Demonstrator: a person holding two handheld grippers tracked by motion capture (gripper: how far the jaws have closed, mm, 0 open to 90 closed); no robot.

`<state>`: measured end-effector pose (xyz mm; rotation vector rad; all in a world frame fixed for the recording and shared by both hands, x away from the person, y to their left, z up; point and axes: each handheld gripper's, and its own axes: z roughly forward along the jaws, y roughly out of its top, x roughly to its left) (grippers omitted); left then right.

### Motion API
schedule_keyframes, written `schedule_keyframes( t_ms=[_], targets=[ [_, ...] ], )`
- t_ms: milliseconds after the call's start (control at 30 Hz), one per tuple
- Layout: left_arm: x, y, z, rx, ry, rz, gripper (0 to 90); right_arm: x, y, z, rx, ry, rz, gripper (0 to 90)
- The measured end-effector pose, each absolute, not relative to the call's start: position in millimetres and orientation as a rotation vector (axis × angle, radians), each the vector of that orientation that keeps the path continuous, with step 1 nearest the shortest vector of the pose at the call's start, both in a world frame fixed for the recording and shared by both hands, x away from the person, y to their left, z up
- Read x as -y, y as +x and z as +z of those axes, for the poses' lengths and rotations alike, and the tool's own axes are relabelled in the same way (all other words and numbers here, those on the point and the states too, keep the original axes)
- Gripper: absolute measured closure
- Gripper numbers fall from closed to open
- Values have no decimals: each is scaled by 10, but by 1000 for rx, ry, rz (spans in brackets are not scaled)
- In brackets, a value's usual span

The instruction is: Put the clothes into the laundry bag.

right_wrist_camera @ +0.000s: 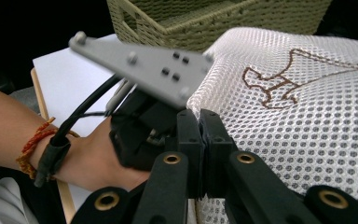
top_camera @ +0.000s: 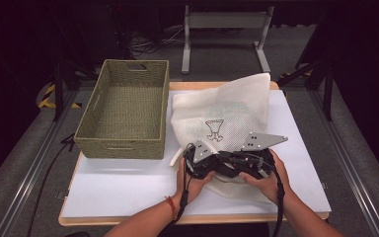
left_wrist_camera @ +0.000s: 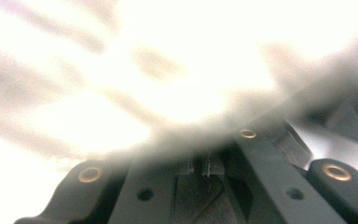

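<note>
Mesh bag (top_camera: pixel 222 116), white with a brown stitched figure on it, is my landmark: it lies on the white board (top_camera: pixel 118 185) just to the right of the woven basket (top_camera: pixel 123 111), its far end standing up a little. Both my tongs sit at the bag's near edge, side by side and almost touching each other. I see the left gripper (top_camera: pixel 202 165) at the bag's near-left corner, with the left hand (top_camera: pixel 190 180) under it; in the left gripper view its jaws are drawn together and blurred white fabric presses close over their tips, so I read them as pinched on the bag. The right gripper (right_wrist_camera: pixel 204 126) is just to the right of it along the same edge. In the right gripper view its two jaws meet flat against each other right at the mesh, narrow, with the cloth caught at their tips. The right hand (top_camera: pixel 264 180) rests on the bag's near fold. A red cord circles the left wrist (right_wrist_camera: pixel 32 144).
</note>
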<state>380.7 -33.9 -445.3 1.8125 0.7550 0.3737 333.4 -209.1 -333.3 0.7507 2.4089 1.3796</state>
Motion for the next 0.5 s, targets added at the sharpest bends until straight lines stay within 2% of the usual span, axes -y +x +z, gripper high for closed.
schedule_keyframes(
  t_ms=[133,200,267,367,433,500],
  targets=[
    [361,3964,-4416,-818,1790,445,900,2133,3332,-3356,-2419,766,1387,890],
    [323,4081,-4403,-874,1754,431,900,2134,3324,-3367,-2423,765,1383,890],
    [327,4121,-4382,-865,1763,469,900,2140,3328,-3377,-2418,771,1383,890],
    [308,4083,-4375,-847,1778,429,898,2157,3355,-3380,-2418,779,1401,889],
    [226,4007,-4353,-796,1817,371,860,2156,3349,-3370,-2421,769,1402,888],
    [123,3896,-4314,-743,1863,399,841,2147,3343,-3354,-2421,766,1415,888]
  ],
)
